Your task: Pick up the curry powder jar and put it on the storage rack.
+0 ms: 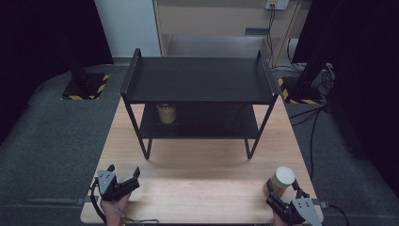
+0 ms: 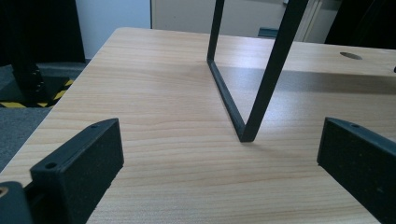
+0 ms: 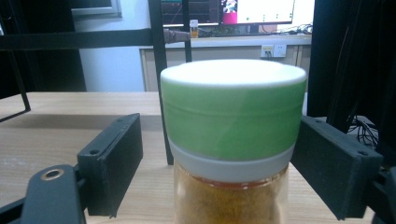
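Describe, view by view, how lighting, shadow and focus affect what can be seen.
High view: dim, dark corners, the rack shading the jar beneath it. Left gripper view: bright, sharp, rack leg casting soft shadow. Right gripper view: the close jar lid slightly soft, monitors behind glaring.

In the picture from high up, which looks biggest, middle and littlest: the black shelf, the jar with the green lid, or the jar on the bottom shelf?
1. Black shelf, by far the biggest.
2. Jar with the green lid beside the right tool.
3. Jar on the bottom shelf.

The two jars look close in size. The green-lidded one sits nearer the camera, so their order is unsure.
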`<state>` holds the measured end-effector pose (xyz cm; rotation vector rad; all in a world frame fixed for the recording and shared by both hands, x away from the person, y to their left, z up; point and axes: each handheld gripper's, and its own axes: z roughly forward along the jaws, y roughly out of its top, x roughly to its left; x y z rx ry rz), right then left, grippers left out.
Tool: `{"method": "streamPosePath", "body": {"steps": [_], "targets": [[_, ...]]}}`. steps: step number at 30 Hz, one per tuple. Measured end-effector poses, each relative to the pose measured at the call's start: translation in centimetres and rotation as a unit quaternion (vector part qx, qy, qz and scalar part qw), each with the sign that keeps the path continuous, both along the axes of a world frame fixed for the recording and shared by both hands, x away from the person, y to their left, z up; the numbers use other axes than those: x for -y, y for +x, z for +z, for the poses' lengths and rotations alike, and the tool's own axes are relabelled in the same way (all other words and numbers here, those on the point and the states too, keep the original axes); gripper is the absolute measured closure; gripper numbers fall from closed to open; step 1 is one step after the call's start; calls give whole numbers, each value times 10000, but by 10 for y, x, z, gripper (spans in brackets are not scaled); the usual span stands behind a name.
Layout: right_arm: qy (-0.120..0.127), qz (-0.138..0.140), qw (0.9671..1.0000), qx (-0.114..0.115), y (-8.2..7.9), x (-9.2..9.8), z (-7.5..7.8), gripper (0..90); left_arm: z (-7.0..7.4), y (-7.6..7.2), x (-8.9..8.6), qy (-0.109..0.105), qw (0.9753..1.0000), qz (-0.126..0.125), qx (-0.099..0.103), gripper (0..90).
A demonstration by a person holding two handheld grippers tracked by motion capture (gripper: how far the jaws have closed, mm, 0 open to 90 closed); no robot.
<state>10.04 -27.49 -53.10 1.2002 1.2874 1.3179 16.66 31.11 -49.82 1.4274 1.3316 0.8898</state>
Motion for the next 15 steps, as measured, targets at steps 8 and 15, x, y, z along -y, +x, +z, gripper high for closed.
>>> {"method": "streamPosePath", "body": {"steps": [8,15], "targets": [[112,-15,9999,-26,4,-1,7,205,0,0,0,0,10000,-1,16,0],[101,-61,9999,-26,5,-3,9,242,0,0,-1,-22,10000,-4,11,0]]}}
